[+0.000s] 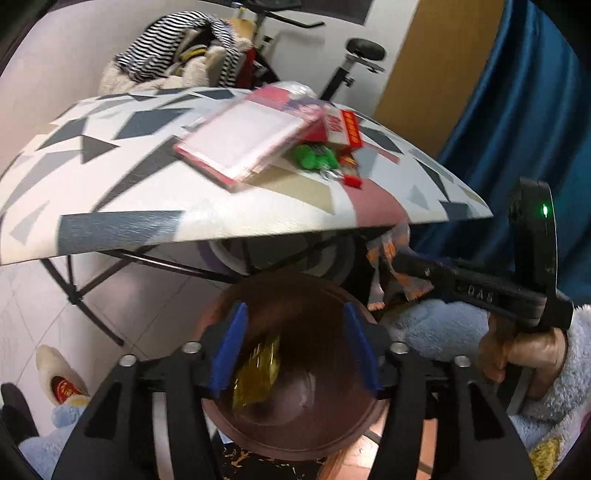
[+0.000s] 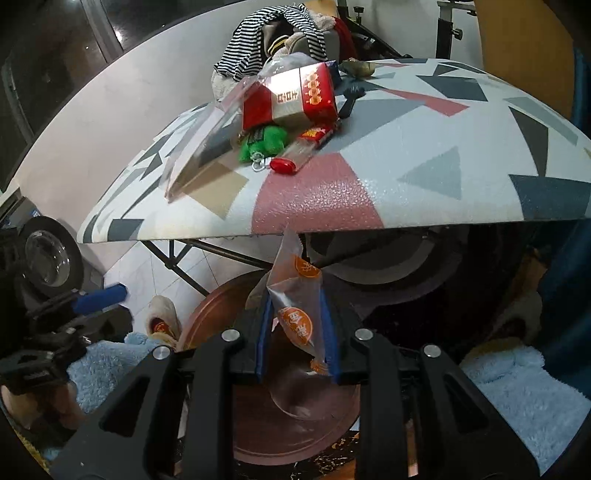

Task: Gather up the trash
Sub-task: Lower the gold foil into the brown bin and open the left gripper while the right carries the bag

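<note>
My left gripper (image 1: 294, 308) stands open above a round brown bin (image 1: 288, 448) on the floor by the table. A crumpled gold wrapper (image 1: 258, 376) lies inside the bin, beside the left blue pad, and the pads do not press on it. My right gripper (image 2: 295, 295) is shut on a clear wrapper with orange print (image 2: 295, 317). It holds the wrapper upright over the same bin (image 2: 207, 314), just under the table edge. The held wrapper (image 1: 388, 254) also shows in the left wrist view, at the right.
The patterned table (image 2: 424, 155) carries a red box (image 2: 291, 98), a green plush keychain (image 2: 264, 144), a red lighter (image 2: 282, 165), clear plastic packaging (image 2: 207, 144) and a gold wrapper (image 2: 356, 68). Striped clothes (image 2: 258, 33) are piled behind. A slipper (image 1: 59, 373) lies on the floor.
</note>
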Motion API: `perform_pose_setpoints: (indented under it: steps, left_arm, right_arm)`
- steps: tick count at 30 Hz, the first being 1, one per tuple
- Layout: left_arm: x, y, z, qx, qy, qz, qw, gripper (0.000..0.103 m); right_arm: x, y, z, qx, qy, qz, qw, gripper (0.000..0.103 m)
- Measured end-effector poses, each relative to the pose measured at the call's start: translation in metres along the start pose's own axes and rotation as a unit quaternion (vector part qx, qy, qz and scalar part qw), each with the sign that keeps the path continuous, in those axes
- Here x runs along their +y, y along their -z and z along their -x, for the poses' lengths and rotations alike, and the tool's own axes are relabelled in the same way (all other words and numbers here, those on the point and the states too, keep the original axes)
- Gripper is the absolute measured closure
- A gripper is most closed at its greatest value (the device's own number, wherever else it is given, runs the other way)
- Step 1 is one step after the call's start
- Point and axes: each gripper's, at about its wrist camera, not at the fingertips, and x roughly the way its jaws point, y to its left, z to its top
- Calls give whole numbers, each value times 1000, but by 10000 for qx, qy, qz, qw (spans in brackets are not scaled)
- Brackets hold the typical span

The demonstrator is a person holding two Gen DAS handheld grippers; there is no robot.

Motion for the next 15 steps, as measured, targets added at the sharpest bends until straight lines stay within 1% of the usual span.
perform_pose_setpoints:
  steps: [1,2,3,6,9,13,15]
  left_arm:
    - [3,-1,3,-83,-141,67,9998,37]
    - [8,-2,8,-221,-384,153,9989,29]
    - [11,-2,13,-351,-602,210,9974,24]
    - [19,-4,24,-641,-1086,372,9913,14]
    - [30,-5,33,-805,-1312,560,9865,13]
    - [36,-6,33,-764,-1423,669,9846,13]
    - [38,-6,32,-755,-1445,686,9842,13]
  right_arm:
    - [1,1,-4,37,32,31,10000,76]
    - [2,3,-9,99,71,65,9999,76]
    - [3,4,-13,147,85,89,9998,76]
    - [8,8,-28,368,129,214,9990,76]
    - [12,9,-39,524,114,346,9980,75]
    - [19,13,-46,701,4,521,9962,71]
    - [21,13,-47,717,-20,576,9958,68]
